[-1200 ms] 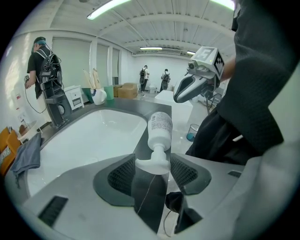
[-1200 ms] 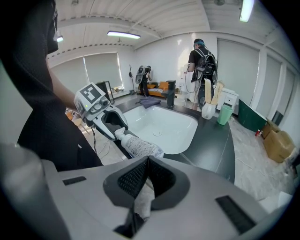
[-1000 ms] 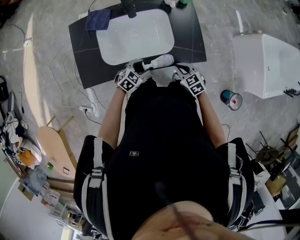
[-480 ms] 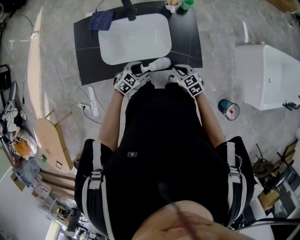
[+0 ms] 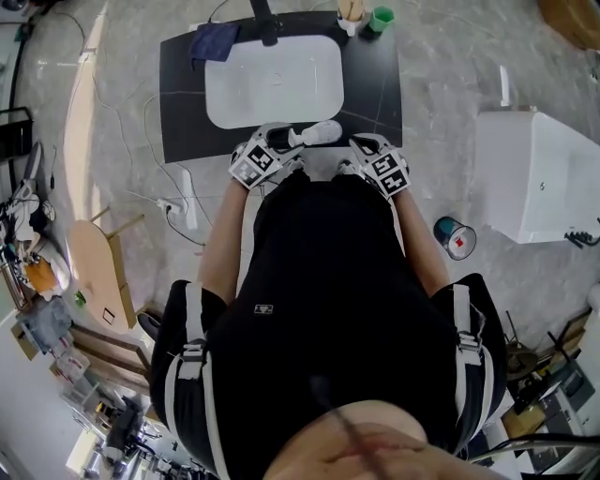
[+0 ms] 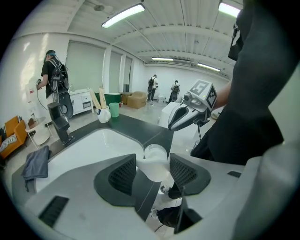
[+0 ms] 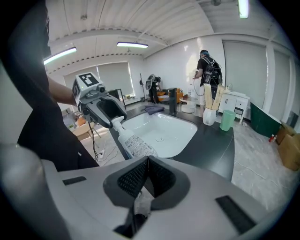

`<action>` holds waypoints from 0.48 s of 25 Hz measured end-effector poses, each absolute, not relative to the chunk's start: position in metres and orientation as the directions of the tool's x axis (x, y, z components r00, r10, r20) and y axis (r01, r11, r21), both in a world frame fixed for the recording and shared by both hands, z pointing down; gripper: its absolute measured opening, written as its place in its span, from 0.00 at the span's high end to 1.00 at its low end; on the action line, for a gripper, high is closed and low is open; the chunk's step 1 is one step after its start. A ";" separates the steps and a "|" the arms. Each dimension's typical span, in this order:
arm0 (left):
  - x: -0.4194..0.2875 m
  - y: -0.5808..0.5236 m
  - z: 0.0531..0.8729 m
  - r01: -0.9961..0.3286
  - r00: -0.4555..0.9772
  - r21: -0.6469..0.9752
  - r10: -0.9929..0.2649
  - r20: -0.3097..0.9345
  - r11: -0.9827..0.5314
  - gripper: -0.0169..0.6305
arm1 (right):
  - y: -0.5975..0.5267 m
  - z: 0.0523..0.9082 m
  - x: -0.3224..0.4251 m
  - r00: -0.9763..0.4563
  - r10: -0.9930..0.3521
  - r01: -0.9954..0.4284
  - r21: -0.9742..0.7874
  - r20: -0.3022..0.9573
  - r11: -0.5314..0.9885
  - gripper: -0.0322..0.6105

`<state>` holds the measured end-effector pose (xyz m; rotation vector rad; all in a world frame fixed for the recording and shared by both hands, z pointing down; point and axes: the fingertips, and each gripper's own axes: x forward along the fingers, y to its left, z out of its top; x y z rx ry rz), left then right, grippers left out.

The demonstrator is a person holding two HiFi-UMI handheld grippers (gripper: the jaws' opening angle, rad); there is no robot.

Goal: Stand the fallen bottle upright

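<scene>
A white plastic bottle [image 5: 316, 134] hangs roughly level over the front edge of the black counter [image 5: 183, 122], just in front of the white sink [image 5: 272, 80]. My left gripper [image 5: 281, 141] is shut on its narrow neck end. In the left gripper view the bottle [image 6: 152, 164] fills the gap between the pads. From the right gripper view the labelled body of the bottle [image 7: 136, 145] slants down from the left gripper [image 7: 110, 117]. My right gripper [image 5: 352, 155] sits just right of the bottle, shut on nothing, its pads [image 7: 136, 176] meeting.
A blue cloth [image 5: 214, 42] lies at the counter's back left beside the black faucet [image 5: 262, 17]. A green cup [image 5: 380, 19] and a white holder [image 5: 350, 11] stand at the back right. A white cabinet [image 5: 539, 169] and a can [image 5: 455, 236] are on the floor to the right.
My left gripper has lifted the bottle slightly while still holding it. The right gripper has shifted a little beside it.
</scene>
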<state>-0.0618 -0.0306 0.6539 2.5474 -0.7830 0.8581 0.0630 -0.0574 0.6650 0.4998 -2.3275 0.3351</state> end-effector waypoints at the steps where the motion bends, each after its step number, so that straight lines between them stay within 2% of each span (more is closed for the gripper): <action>1: -0.059 -0.032 0.651 -0.592 0.666 0.132 -0.391 0.635 -0.795 0.62 | -0.058 0.665 0.064 -0.667 -0.255 -0.441 -0.096 0.700 0.892 0.86; 12: -0.022 -0.044 0.619 -0.564 0.696 0.122 -0.390 0.603 -0.817 0.63 | -0.066 0.662 0.082 -0.680 -0.249 -0.437 -0.109 0.690 0.893 0.86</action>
